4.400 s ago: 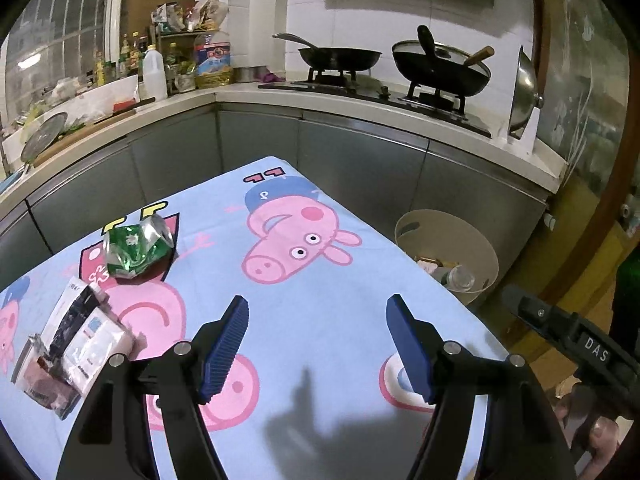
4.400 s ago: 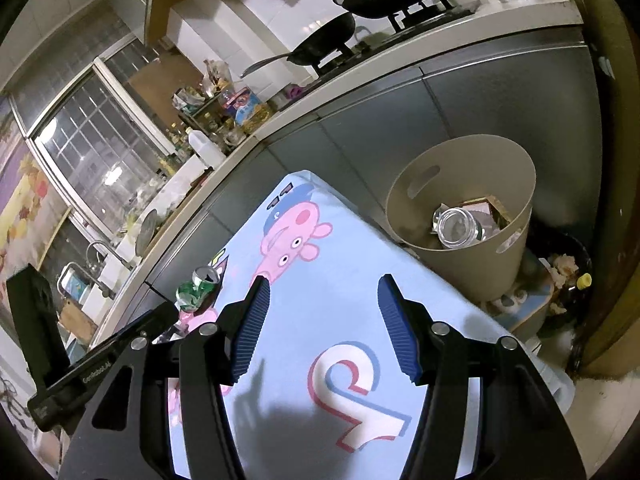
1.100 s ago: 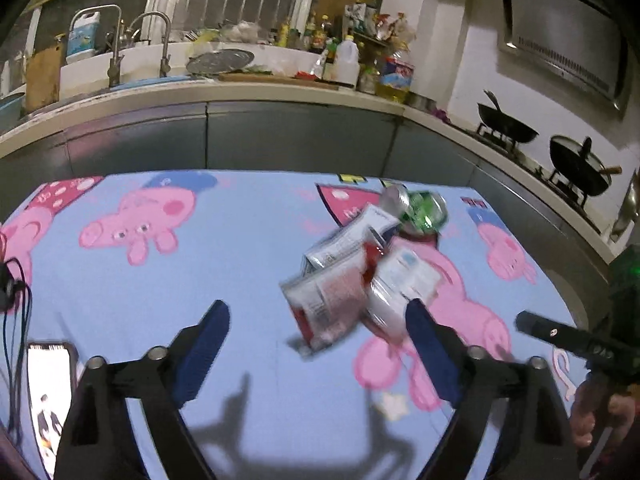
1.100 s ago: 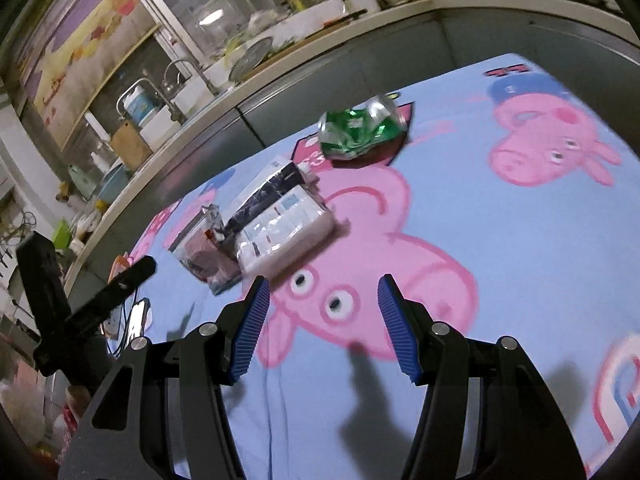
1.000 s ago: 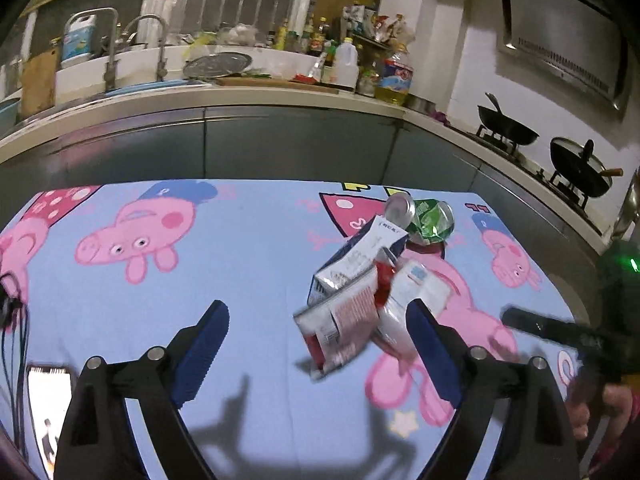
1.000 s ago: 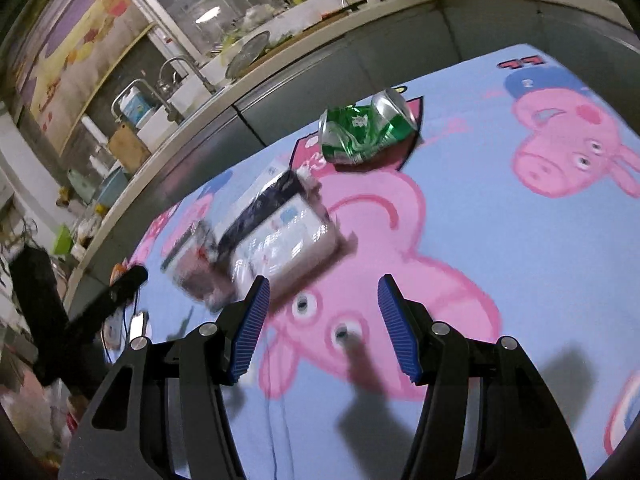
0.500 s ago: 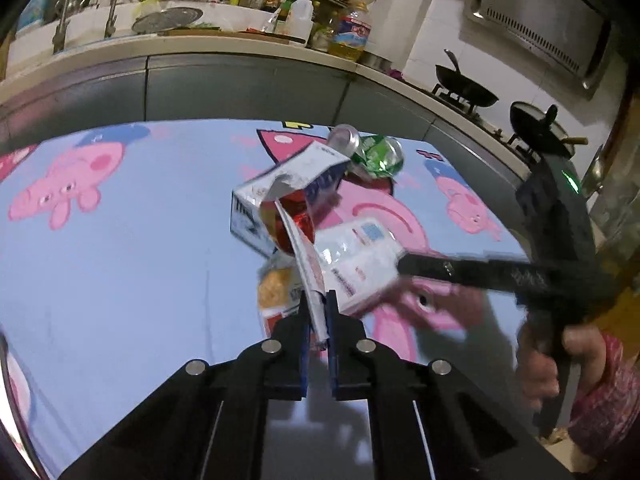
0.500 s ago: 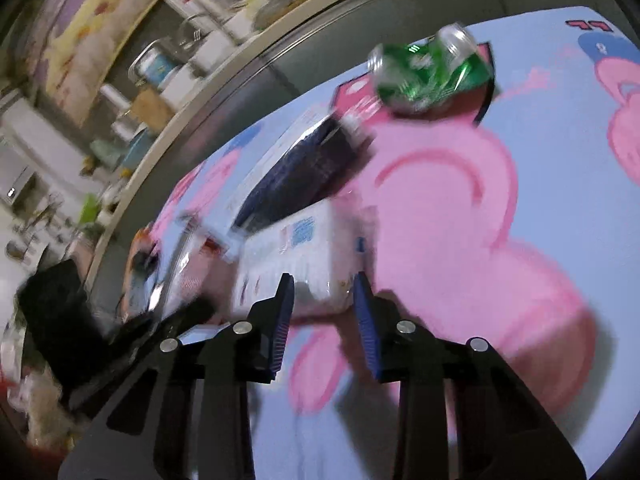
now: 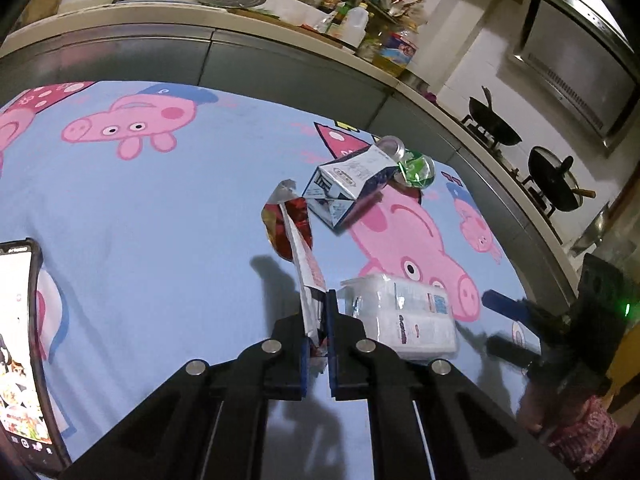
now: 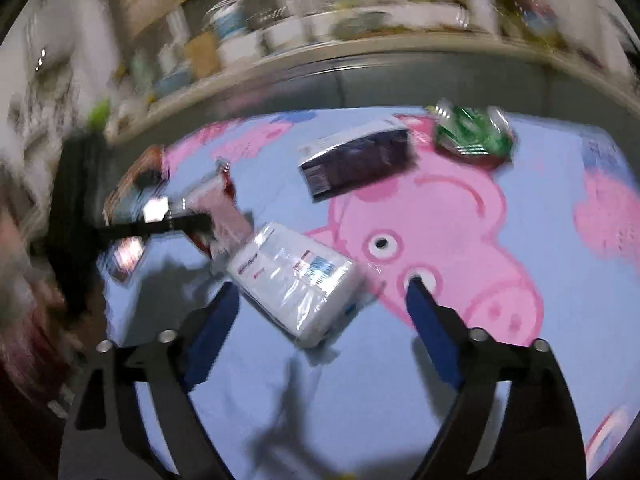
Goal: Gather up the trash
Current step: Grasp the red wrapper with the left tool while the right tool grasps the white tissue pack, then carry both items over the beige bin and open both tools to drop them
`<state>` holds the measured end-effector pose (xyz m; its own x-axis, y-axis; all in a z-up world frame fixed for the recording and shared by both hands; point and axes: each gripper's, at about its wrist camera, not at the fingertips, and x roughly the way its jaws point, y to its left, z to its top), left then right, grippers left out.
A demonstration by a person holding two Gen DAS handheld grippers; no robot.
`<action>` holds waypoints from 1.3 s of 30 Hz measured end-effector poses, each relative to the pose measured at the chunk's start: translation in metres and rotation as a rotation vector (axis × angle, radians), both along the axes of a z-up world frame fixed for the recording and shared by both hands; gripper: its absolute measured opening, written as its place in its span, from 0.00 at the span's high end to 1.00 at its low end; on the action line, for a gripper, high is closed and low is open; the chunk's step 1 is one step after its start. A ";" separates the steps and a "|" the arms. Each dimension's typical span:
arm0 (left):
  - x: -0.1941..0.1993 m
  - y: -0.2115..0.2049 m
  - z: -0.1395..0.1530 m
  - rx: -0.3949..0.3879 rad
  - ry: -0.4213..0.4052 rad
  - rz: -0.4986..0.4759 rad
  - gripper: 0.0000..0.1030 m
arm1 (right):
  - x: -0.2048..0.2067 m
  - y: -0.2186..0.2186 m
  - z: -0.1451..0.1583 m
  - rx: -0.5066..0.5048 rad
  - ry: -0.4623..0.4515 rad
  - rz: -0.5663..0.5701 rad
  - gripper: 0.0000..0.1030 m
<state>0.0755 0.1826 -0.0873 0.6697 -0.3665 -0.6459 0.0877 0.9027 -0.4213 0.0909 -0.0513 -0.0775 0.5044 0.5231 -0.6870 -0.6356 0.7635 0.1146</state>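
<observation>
**Wrapper pinched on the left, tissue pack framed on the right**

Wrapper in hand! The left gripper (image 9: 319,336) had its jaws closed narrow on the lower end of the red-and-silver snack wrapper (image 9: 294,232), whose long axis ran straight ahead, up and away from the fingers. And the right gripper (image 10: 320,320) stood wide open, holding nothing, with the tissue pack (image 10: 294,276) lying just ahead between its fingers, nearer the left-hand one. The pack's long axis ran slantwise across the gap, so a square pinch would likely call for a small twist first. Beyond it, well ahead, lay the dark carton (image 10: 356,164), and further off to the right the crushed green can (image 10: 474,134), each apart from the others. Open cloth (image 10: 360,400) surrounded the pack on the near and right sides; the left gripper crowded its left. The right view was blurred, so fine contact couldn't be read.
</observation>
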 end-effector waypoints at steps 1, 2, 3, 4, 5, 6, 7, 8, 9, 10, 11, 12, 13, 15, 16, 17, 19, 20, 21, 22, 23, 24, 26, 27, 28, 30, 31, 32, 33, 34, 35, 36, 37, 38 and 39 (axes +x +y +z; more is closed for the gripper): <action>0.000 0.000 0.000 0.003 0.000 0.002 0.93 | 0.001 0.004 -0.002 -0.037 -0.020 0.030 0.14; 0.000 0.001 0.001 0.005 0.000 0.004 0.93 | 0.003 0.016 -0.007 -0.088 -0.040 0.083 0.14; 0.000 0.002 0.001 0.006 0.000 0.006 0.93 | 0.007 0.024 -0.010 -0.112 -0.043 0.110 0.12; 0.000 0.002 0.002 0.007 0.000 0.010 0.93 | 0.012 0.031 -0.014 -0.140 -0.046 0.138 0.12; -0.001 0.003 0.003 0.007 0.000 0.013 0.93 | 0.013 0.033 -0.018 -0.156 -0.051 0.152 0.12; -0.001 0.004 0.004 0.002 -0.002 0.014 0.93 | 0.017 0.040 -0.023 -0.181 -0.056 0.169 0.12; -0.002 0.005 0.006 -0.004 -0.004 0.012 0.93 | 0.021 0.042 -0.026 -0.197 -0.054 0.174 0.12; -0.003 0.004 0.009 -0.009 -0.010 0.010 0.93 | 0.025 0.045 -0.029 -0.203 -0.045 0.177 0.15; -0.004 0.004 0.012 -0.008 -0.017 0.007 0.93 | 0.029 0.043 -0.031 -0.188 -0.019 0.177 0.25; -0.005 0.001 0.017 -0.001 -0.030 0.000 0.93 | 0.031 0.040 -0.031 -0.158 0.007 0.176 0.32; -0.006 0.000 0.020 0.001 -0.036 -0.005 0.93 | 0.032 0.035 -0.029 -0.135 0.021 0.164 0.33; -0.006 -0.003 0.023 0.001 -0.043 -0.013 0.93 | 0.032 0.027 -0.026 -0.105 0.036 0.149 0.36; -0.006 -0.007 0.027 0.000 -0.051 -0.027 0.93 | 0.029 0.018 -0.022 -0.074 0.035 0.131 0.37; -0.004 -0.016 0.033 -0.003 -0.060 -0.054 0.93 | 0.022 -0.002 -0.015 -0.030 0.027 0.084 0.38; -0.001 -0.024 0.037 -0.005 -0.066 -0.076 0.93 | 0.021 -0.010 -0.012 -0.013 0.027 0.061 0.38; 0.001 -0.031 0.039 -0.007 -0.070 -0.094 0.93 | 0.018 -0.022 -0.010 0.007 0.028 0.027 0.38; 0.007 -0.053 0.045 -0.010 -0.077 -0.148 0.93 | 0.012 -0.054 -0.003 0.050 0.027 -0.064 0.38; 0.010 -0.066 0.047 -0.009 -0.078 -0.176 0.93 | 0.010 -0.064 -0.002 0.056 0.024 -0.096 0.38; 0.013 -0.075 0.048 -0.007 -0.077 -0.195 0.93 | 0.008 -0.080 0.000 0.059 0.016 -0.150 0.38; 0.018 -0.095 0.050 -0.003 -0.075 -0.240 0.93 | 0.006 -0.096 0.000 0.060 0.007 -0.200 0.38; 0.022 -0.110 0.052 0.001 -0.076 -0.272 0.93 | 0.004 -0.109 0.000 0.064 0.005 -0.234 0.38; 0.025 -0.124 0.054 0.006 -0.077 -0.300 0.93 | 0.001 -0.132 0.001 0.077 0.004 -0.296 0.38; 0.036 -0.167 0.058 0.026 -0.079 -0.380 0.93 | -0.004 -0.159 0.002 0.086 -0.010 -0.370 0.38; 0.043 -0.195 0.061 0.036 -0.079 -0.432 0.93 | -0.008 -0.180 0.003 0.088 -0.025 -0.425 0.38; 0.046 -0.215 0.062 0.044 -0.079 -0.465 0.93 | -0.010 -0.202 0.004 0.094 -0.036 -0.478 0.38; 0.054 -0.263 0.066 0.065 -0.082 -0.547 0.93 | -0.015 -0.245 0.006 0.105 -0.049 -0.582 0.38; 0.058 -0.294 0.068 0.080 -0.087 -0.597 0.93 | -0.016 -0.265 0.005 0.112 -0.054 -0.629 0.38; 0.063 -0.319 0.070 0.092 -0.093 -0.638 0.93 | -0.017 -0.286 0.005 0.120 -0.058 -0.680 0.38; 0.066 -0.342 0.072 0.102 -0.100 -0.672 0.93 | -0.018 -0.318 0.004 0.122 -0.060 -0.761 0.38; 0.072 -0.373 0.073 0.111 -0.102 -0.715 0.93 | -0.018 -0.338 0.004 0.124 -0.057 -0.810 0.37; 0.077 -0.394 0.072 0.113 -0.100 -0.743 0.93 | -0.018 -0.354 0.002 0.128 -0.051 -0.848 0.37; 0.083 -0.415 0.072 0.114 -0.096 -0.769 0.93 | -0.017 -0.378 0.000 0.142 -0.040 -0.895 0.37; 0.090 -0.440 0.070 0.115 -0.089 -0.800 0.93 | -0.014 -0.400 -0.002 0.153 -0.028 -0.934 0.37; 0.095 -0.457 0.067 0.118 -0.083 -0.818 0.93 | -0.011 -0.414 -0.005 0.155 -0.020 -0.955 0.37; 0.101 -0.474 0.064 0.121 -0.075 -0.831 0.93 | -0.005 -0.434 -0.009 0.153 -0.003 -0.988 0.37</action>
<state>0.1764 -0.2913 -0.0231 0.2554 -0.6901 -0.6771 0.7672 0.5709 -0.2925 0.0863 -0.4851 -0.0864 0.7624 -0.0497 -0.6451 0.2761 0.9267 0.2550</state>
